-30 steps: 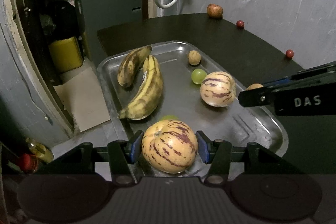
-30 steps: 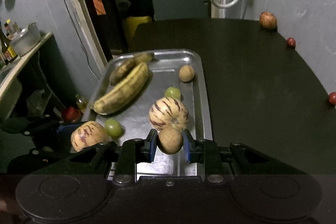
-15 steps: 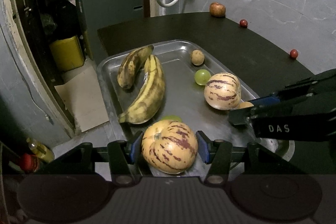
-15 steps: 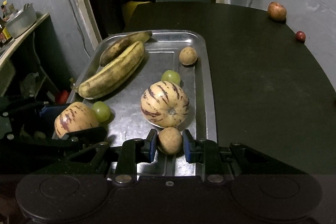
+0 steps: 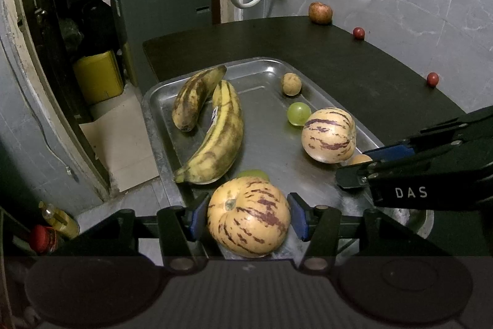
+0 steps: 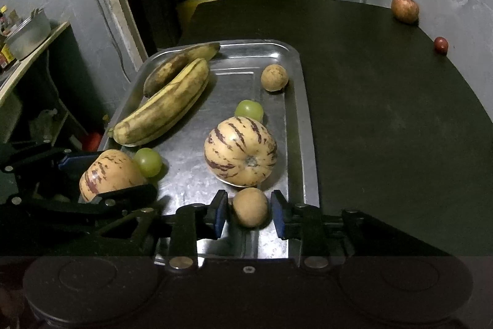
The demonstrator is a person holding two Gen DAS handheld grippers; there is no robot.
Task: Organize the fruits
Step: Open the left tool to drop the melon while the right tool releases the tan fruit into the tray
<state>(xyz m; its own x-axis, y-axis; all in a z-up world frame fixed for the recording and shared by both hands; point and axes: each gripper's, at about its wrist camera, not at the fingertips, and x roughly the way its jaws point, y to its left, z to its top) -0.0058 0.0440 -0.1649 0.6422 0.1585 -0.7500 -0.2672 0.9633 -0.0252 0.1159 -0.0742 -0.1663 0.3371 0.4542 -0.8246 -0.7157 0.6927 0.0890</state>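
Note:
A steel tray (image 5: pixel 148 100) (image 6: pixel 303 113) on a dark table holds two bananas (image 5: pixel 215 137), a striped melon (image 6: pixel 240 151), two green round fruits (image 6: pixel 249 110) and a small brown fruit (image 6: pixel 274 77). My left gripper (image 5: pixel 249 216) (image 6: pixel 107 174) is shut on a second striped melon (image 5: pixel 249 215) at the tray's near end. My right gripper (image 6: pixel 249 213) (image 5: pixel 357 164) is low over the tray's near right corner and its jaws are opening. Another small brown fruit (image 6: pixel 250 207) rests on the tray between its pads, with a slim gap on each side.
A reddish-brown fruit (image 5: pixel 320 13) and two small red fruits (image 5: pixel 359 33) lie on the table along the grey wall. To the left the table (image 6: pixel 385 100) drops off to the floor, with a yellow canister (image 5: pixel 97 76) and bottles (image 5: pixel 58 221) below.
My right gripper has come down to the tray with the small brown fruit, and its pads have parted from it. The left gripper and its melon have stayed put.

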